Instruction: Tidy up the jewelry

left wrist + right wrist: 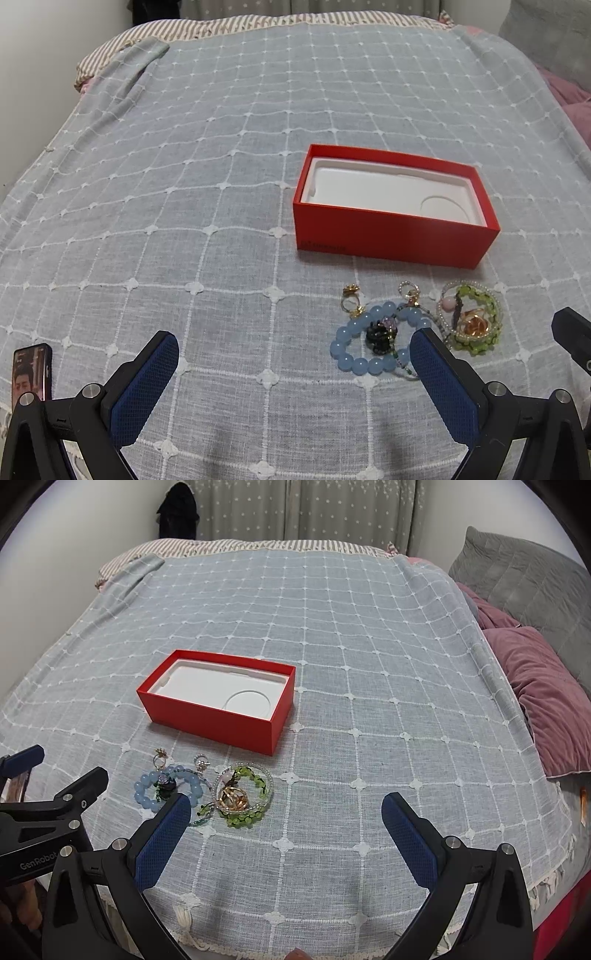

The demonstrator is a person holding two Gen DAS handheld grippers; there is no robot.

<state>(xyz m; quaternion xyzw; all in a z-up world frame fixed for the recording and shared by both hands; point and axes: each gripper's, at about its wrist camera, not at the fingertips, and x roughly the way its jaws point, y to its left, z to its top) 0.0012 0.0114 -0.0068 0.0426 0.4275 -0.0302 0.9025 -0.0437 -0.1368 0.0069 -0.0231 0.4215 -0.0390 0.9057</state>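
An open red box (pixel 391 240) with a white moulded insert sits on the grey checked bedspread; it also shows in the right wrist view (pixel 218 723). In front of it lies a jewelry pile: a blue bead bracelet (pixel 356 363) (pixel 146 794), a green bead bracelet (pixel 480 345) (pixel 242 818), gold rings (pixel 351 301) (pixel 160 757) and a dark charm (pixel 380 336). My left gripper (pixel 293 343) is open and empty, its right finger beside the blue bracelet. My right gripper (pixel 286 805) is open and empty, just right of the pile.
A phone (pixel 31 373) lies at the bed's near left. Pink pillows (pixel 546 698) and a grey quilt (pixel 528 576) lie at the right. A striped sheet (pixel 236 546) and curtains are at the far end. The left gripper's body (pixel 44 819) shows left of the pile.
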